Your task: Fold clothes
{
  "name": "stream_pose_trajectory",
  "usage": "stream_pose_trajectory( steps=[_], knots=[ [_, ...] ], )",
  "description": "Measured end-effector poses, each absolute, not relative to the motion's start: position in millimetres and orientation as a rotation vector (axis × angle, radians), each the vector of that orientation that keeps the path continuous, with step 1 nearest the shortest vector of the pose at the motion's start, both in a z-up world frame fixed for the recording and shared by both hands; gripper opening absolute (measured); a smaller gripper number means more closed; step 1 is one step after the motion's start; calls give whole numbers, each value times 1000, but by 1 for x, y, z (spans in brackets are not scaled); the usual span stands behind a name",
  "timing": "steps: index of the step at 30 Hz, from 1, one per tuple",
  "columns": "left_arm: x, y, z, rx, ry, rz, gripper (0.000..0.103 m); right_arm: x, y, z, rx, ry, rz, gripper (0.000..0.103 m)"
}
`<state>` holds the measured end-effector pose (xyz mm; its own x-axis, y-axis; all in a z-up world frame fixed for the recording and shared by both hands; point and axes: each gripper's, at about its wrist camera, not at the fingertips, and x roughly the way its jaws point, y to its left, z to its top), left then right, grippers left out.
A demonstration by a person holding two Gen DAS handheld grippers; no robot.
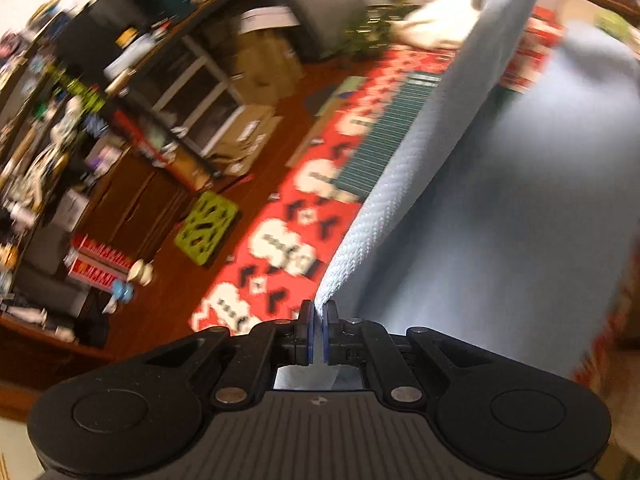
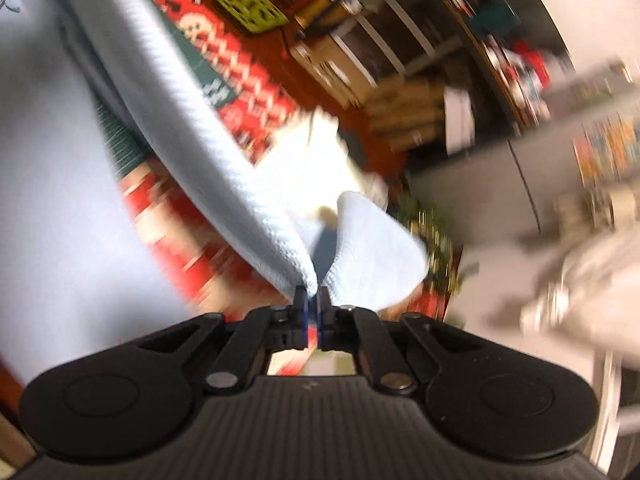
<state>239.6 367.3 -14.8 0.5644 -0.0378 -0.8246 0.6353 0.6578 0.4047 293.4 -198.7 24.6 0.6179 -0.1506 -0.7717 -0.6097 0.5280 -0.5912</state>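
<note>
Light-blue garment (image 1: 404, 184) apparently stretches between left gripper (image 1: 319, 316) and right gripper (image 2: 312, 300).

We look out from behind each claw, tilted, close against the pale blue waffle-knit cloth (image 1: 400, 184) (image 2: 192, 152); both views share the red patterned rug (image 1: 288, 216) (image 2: 244, 96) beneath that cloth.

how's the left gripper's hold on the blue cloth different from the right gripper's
The left gripper pinches one ribbed edge of the light blue cloth, which runs away from it as a single taut band. The right gripper pinches where the cloth splits two ways: a long band to one side and a short rounded flap to the other. Both are shut on the same cloth, lifted above the red patterned covering.
</note>
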Motion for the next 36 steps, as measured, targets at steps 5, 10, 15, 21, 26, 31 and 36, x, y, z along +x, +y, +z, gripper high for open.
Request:
stream_pose_trajectory(
  steps=[5,10,15,21,26,31,36],
  knots=[
    [190,363,-52,717,1013,-508,4,215,-202,-34,-854,1038,204,3],
    [151,356,-98,658,1145,-537,5,158,-205,-101,-703,1180,95,4],
    [160,363,-119,554,1258,-429,10,149,-217,-126,-481,1277,-10,7],
    [163,393,-95,390,1254,-302,18,148,-226,-93,-334,1221,-79,20],
    [171,424,-69,17,1208,-66,44,175,-237,-56,-127,1154,-151,31],
    [177,440,-76,-323,1175,131,48,204,-262,-42,29,1101,-261,42],
    [182,438,-99,-500,1170,255,48,227,-272,-53,32,1061,-324,46]
  ],
)
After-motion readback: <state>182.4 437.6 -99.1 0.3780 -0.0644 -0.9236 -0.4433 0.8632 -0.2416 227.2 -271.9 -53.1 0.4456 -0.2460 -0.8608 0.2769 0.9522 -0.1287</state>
